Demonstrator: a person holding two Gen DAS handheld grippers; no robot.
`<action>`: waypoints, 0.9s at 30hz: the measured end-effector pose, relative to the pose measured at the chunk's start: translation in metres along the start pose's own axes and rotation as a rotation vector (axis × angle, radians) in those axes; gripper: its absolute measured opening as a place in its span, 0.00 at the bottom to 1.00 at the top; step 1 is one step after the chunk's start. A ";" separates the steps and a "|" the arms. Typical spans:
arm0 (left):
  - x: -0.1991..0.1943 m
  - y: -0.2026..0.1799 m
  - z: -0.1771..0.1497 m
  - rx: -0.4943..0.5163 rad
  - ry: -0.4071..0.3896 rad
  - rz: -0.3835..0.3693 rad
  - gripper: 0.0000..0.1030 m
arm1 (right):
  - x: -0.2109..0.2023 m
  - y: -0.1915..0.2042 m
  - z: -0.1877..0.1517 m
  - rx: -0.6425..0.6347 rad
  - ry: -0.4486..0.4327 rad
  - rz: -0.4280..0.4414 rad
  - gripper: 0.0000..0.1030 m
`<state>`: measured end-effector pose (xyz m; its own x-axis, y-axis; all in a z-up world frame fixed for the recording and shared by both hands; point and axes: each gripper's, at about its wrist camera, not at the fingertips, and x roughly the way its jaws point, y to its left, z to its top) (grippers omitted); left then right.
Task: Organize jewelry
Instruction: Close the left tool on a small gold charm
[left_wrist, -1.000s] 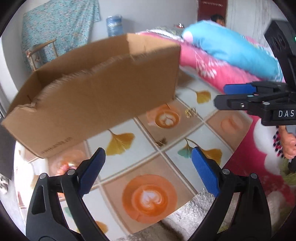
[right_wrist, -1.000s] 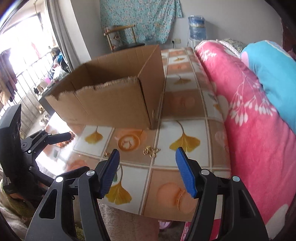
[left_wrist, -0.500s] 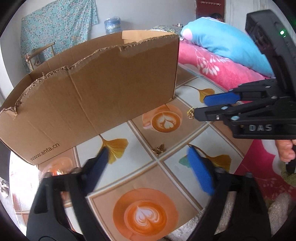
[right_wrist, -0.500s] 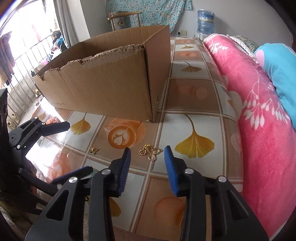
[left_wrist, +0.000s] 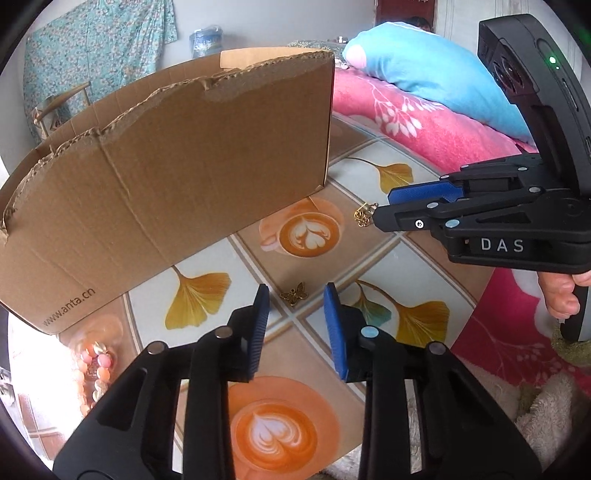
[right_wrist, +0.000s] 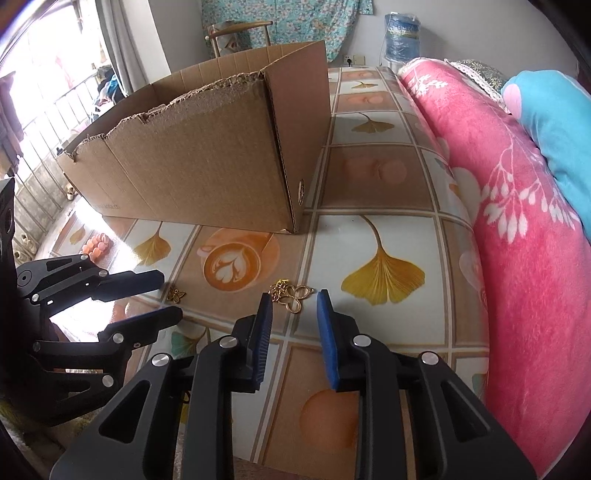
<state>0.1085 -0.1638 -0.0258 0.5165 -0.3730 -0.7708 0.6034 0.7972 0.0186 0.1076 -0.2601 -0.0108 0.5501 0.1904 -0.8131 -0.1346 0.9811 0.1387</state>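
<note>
A small bronze butterfly charm lies on the patterned tablecloth, just ahead of my left gripper, whose jaws stand open on either side of it; it also shows in the right wrist view. A gold chain with a looped pendant lies just ahead of my right gripper, open around it; in the left wrist view the chain sits at the right gripper's tips. An open cardboard box stands behind both pieces.
A peach bead bracelet lies at the table's left, near the box. A pink blanket and blue pillow border the table on the right. The table's near edge lies below the grippers.
Both grippers moved forward and down toward the table and narrowed their jaws. The left now brackets the butterfly charm, the right brackets the gold chain.
</note>
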 end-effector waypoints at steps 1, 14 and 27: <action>0.000 -0.001 0.001 -0.001 0.001 0.002 0.25 | 0.000 0.000 0.000 0.000 -0.002 0.001 0.24; 0.004 -0.003 0.003 -0.004 0.000 0.021 0.12 | -0.006 -0.002 -0.001 0.009 -0.022 0.013 0.24; -0.002 0.006 -0.003 -0.010 0.009 0.046 0.12 | -0.006 0.000 0.000 -0.004 -0.005 0.009 0.25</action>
<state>0.1091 -0.1569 -0.0256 0.5382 -0.3312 -0.7750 0.5728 0.8183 0.0481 0.1048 -0.2611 -0.0060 0.5529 0.1997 -0.8089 -0.1429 0.9792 0.1440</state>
